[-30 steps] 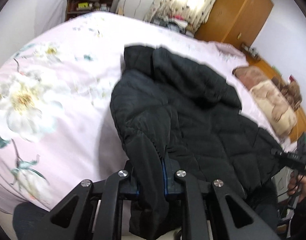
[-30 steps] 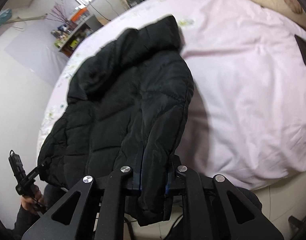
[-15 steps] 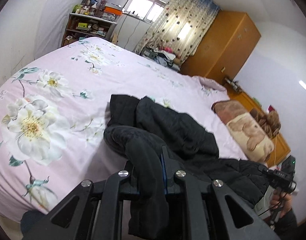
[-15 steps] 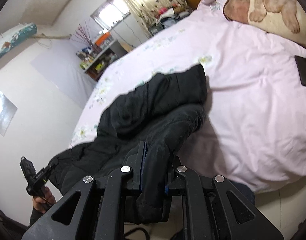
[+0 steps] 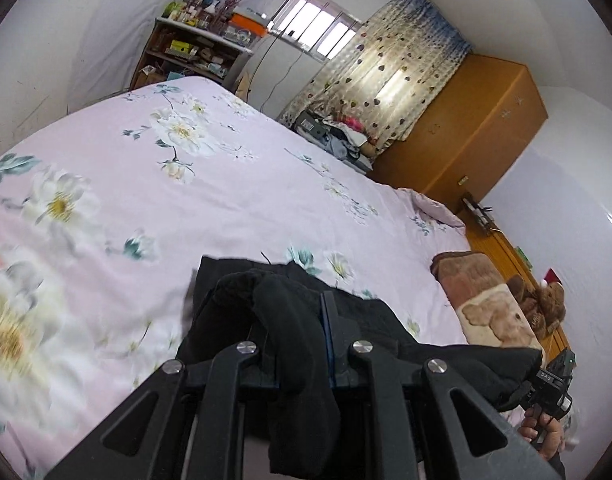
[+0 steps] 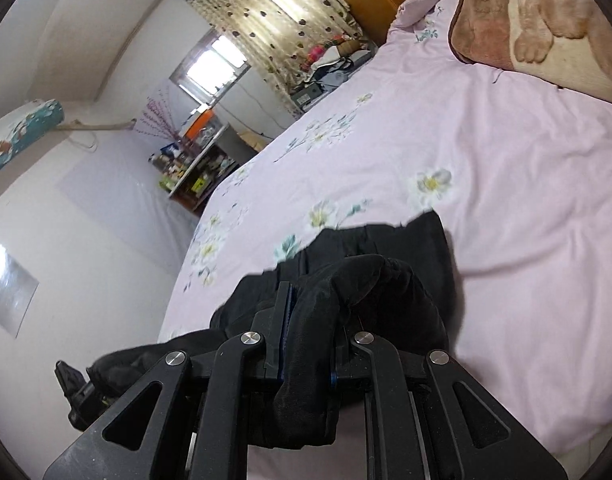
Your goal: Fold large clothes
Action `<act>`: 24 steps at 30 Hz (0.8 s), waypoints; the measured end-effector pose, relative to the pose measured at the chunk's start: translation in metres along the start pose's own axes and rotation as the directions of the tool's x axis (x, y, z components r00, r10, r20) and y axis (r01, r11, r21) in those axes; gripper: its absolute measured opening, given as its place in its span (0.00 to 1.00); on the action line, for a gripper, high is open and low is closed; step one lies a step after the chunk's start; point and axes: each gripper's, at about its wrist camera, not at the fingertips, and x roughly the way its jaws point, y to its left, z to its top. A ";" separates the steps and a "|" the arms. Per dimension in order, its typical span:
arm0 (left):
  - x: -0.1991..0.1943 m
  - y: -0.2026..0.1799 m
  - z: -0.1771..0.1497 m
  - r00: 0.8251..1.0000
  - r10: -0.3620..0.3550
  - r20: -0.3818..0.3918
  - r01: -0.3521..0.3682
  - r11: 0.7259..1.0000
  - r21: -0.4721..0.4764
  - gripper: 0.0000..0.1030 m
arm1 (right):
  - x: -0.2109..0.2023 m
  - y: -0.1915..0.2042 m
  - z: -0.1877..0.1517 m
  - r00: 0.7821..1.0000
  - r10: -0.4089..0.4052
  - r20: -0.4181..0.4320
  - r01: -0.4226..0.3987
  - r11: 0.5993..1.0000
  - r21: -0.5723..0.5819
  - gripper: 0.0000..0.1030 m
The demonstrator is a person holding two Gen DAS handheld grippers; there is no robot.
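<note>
A black quilted jacket is lifted at its near edge over the pink flowered bed. My left gripper is shut on a thick bunch of its cloth, which hangs down between the fingers. In the right wrist view my right gripper is likewise shut on the jacket, whose far part still lies on the bed. Between the two grips the jacket stretches sideways. The other hand-held gripper shows at the edge of each view: the right gripper and the left gripper.
A brown plush blanket with a teddy bear lies at the head of the bed. A wooden wardrobe, a curtained window and a cluttered shelf stand beyond the bed. A person's hand holds the right gripper.
Both grippers rose and moved forward over the bed with the jacket's near edge. The jacket, spread long before, now bunches up short in front of the fingers.
</note>
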 end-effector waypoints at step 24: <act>0.186 0.061 0.027 0.971 0.046 -0.234 -0.069 0.994 -0.089 0.37 | 0.153 -0.073 0.066 0.984 0.036 -0.173 0.007 0.970 0.241 0.59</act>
